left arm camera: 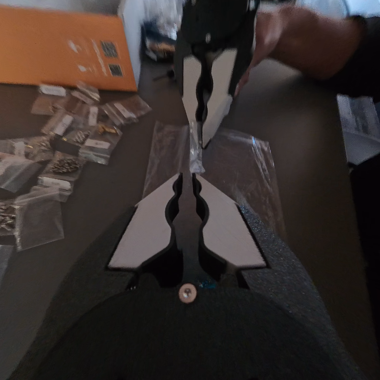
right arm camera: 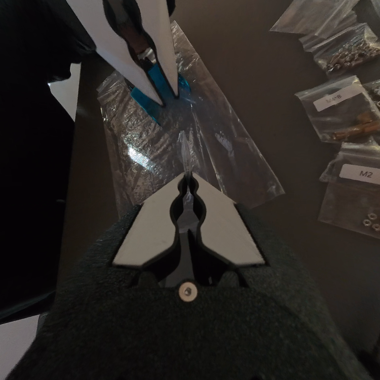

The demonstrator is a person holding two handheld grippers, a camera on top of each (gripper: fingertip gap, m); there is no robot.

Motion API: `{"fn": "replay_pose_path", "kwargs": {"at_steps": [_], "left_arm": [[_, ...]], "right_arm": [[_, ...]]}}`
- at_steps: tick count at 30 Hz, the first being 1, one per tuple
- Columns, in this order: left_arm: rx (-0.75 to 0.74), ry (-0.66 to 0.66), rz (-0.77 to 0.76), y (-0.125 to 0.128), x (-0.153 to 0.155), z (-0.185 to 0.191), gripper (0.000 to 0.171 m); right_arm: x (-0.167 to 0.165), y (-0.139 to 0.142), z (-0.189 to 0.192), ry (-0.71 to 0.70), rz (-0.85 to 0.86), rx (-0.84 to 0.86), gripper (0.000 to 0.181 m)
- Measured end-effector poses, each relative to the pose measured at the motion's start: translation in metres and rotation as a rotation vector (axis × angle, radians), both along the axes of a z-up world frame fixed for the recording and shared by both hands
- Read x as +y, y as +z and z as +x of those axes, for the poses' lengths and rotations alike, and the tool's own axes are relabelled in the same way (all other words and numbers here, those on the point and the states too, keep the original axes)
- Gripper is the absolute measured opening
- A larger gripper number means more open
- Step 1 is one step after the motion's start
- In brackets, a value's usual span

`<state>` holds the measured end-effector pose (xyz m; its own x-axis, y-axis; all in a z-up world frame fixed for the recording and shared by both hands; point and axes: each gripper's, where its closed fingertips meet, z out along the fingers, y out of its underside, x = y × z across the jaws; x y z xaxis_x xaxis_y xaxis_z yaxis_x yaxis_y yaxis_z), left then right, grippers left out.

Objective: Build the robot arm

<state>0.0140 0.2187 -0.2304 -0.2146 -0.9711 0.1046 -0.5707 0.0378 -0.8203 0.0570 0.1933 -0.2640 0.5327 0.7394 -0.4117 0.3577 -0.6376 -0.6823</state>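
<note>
Film is what both tools are gripping: your right gripper [right arm camera: 188, 174] is pinching a raised fold of the clear plastic bag [right arm camera: 216, 131], while your left gripper [right arm camera: 169, 98] is clamping a blue part [right arm camera: 153, 79], bracing it on the table [right arm camera: 236, 41].

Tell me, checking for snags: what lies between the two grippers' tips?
Only a raised fold of the clear plastic bag, from left gripper to right gripper; both views show it.

A clear plastic bag [right arm camera: 216, 131] lies on the table [right arm camera: 257, 61]; small labelled bags [right arm camera: 349, 102] lie right of it, apparently apart.
</note>
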Motion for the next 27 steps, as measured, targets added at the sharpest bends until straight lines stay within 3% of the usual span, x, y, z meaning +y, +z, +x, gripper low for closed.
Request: {"fn": "replay_pose_path", "kwargs": {"at_steps": [2,7,21,24,27], "left_arm": [[0.095,-0.059,-0.001,-0.012,-0.006,0.003,0.008],[0.162,-0.124,0.033,-0.025,-0.014,0.018,0.008],[0.157,-0.17,0.058,-0.025,-0.019,0.022,0.0],[0.164,-0.174,-0.001,-0.022,-0.023,0.022,0.0],[0.175,-0.121,-0.121,-0.015,-0.019,0.026,0.0]], "right_arm": [[0.0,-0.002,0.001,-0.001,0.006,-0.018,0.0],[0.001,-0.005,0.0,-0.001,0.002,-0.013,0.0],[0.002,-0.001,0.001,-0.007,-0.013,0.033,0.0],[0.003,-0.002,0.001,-0.013,-0.013,0.028,0.001],[0.005,0.004,0.001,-0.012,0.046,0.006,0.019]]}}
